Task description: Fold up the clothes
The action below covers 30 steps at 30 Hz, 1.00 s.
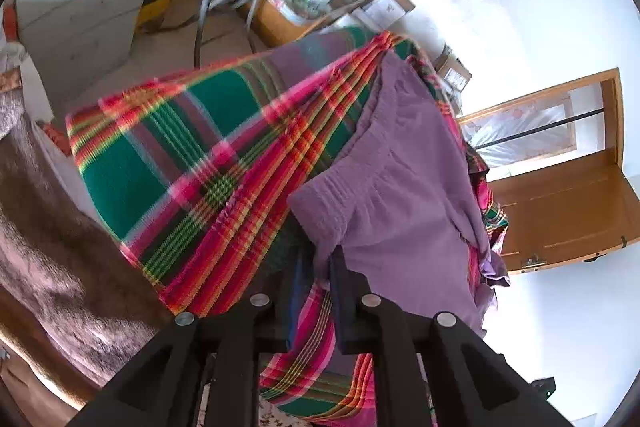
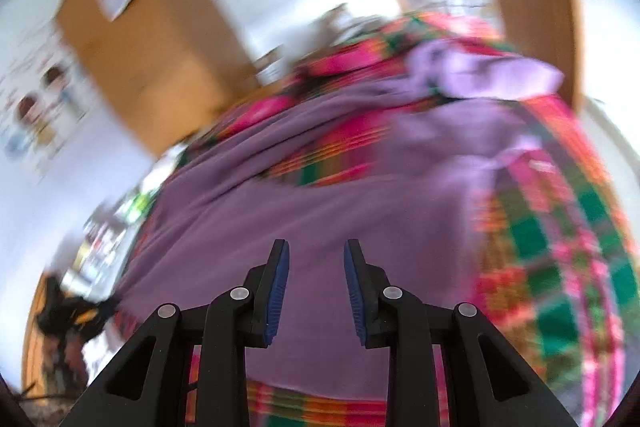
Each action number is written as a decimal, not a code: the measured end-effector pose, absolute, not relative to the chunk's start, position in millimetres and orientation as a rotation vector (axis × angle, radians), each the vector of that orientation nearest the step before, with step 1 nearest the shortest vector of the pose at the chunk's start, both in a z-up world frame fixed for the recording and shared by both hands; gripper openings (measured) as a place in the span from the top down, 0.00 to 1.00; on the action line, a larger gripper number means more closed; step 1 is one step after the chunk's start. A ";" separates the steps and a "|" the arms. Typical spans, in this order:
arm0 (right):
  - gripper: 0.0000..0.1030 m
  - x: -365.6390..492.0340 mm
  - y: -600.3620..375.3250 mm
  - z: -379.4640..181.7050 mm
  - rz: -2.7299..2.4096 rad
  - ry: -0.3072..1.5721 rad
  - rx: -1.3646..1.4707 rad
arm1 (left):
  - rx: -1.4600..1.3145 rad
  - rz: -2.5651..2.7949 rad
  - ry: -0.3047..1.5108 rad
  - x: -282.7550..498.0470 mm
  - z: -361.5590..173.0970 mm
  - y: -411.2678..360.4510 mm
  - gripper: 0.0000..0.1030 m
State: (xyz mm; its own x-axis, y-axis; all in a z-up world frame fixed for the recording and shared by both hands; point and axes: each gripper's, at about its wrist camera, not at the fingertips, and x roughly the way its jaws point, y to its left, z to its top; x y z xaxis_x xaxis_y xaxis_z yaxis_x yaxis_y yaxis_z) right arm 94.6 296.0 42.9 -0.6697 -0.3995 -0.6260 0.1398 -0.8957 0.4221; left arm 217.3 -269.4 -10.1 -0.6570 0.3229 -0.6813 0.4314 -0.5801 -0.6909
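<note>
Left wrist view: left gripper (image 1: 316, 267) pinches the purple garment (image 1: 400, 187) over plaid cloth (image 1: 180, 155); right gripper (image 2: 316, 267) hovers agape, empty.

a home bedroom: plaid bedspread (image 1: 160, 163), wooden door (image 1: 560, 211), wardrobe (image 2: 140, 39)

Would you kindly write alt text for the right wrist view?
The open right gripper, blue-padded fingers apart and empty, hovers over a purple garment spread on a plaid blanket. The picture is motion-blurred, with a wooden cabinet behind.
</note>
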 end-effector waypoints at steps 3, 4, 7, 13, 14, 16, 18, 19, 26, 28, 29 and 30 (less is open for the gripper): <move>0.71 101.2 323.0 36.4 -2.665 -0.576 1.098 | 1.214 -2.491 1.341 222.0 2.6 -265.8 0.88; 0.71 103.1 331.3 33.9 -2.692 -0.604 1.102 | 1.193 -2.511 1.311 223.8 7.2 -264.3 0.88; 0.71 105.2 346.7 23.1 -2.721 -0.663 1.136 | 1.135 -2.573 1.229 228.0 20.6 -258.5 0.88; 0.71 108.3 358.1 11.3 -2.729 -0.666 1.165 | 1.186 -2.738 1.152 211.5 34.5 -222.0 0.81; 0.71 108.8 360.7 10.6 -2.734 -0.666 1.170 | 1.229 -2.771 1.140 204.4 35.0 -211.3 0.80; 0.71 107.2 366.3 10.7 -2.737 -0.658 1.168 | 1.314 -2.837 1.101 190.6 35.2 -188.6 0.79; 0.71 103.4 372.4 11.7 -2.746 -0.643 1.164 | 1.407 -2.917 1.054 174.9 36.9 -158.0 0.79; 0.71 99.8 375.9 12.9 -2.756 -0.630 1.162 | 1.464 -2.955 1.022 166.9 38.0 -140.8 0.79; 0.71 49.2 394.9 13.2 -2.729 -0.651 1.156 | 1.802 -3.129 0.725 122.7 37.4 -21.9 0.77; 0.71 33.1 396.1 11.1 -2.725 -0.651 1.161 | 1.889 -3.146 0.648 114.8 32.4 5.6 0.77; 0.71 25.3 397.1 9.3 -2.722 -0.659 1.169 | 1.930 -3.148 0.623 113.7 29.4 15.4 0.77; 0.71 17.7 398.2 7.4 -2.718 -0.672 1.178 | 1.971 -3.150 0.596 112.7 26.5 25.2 0.77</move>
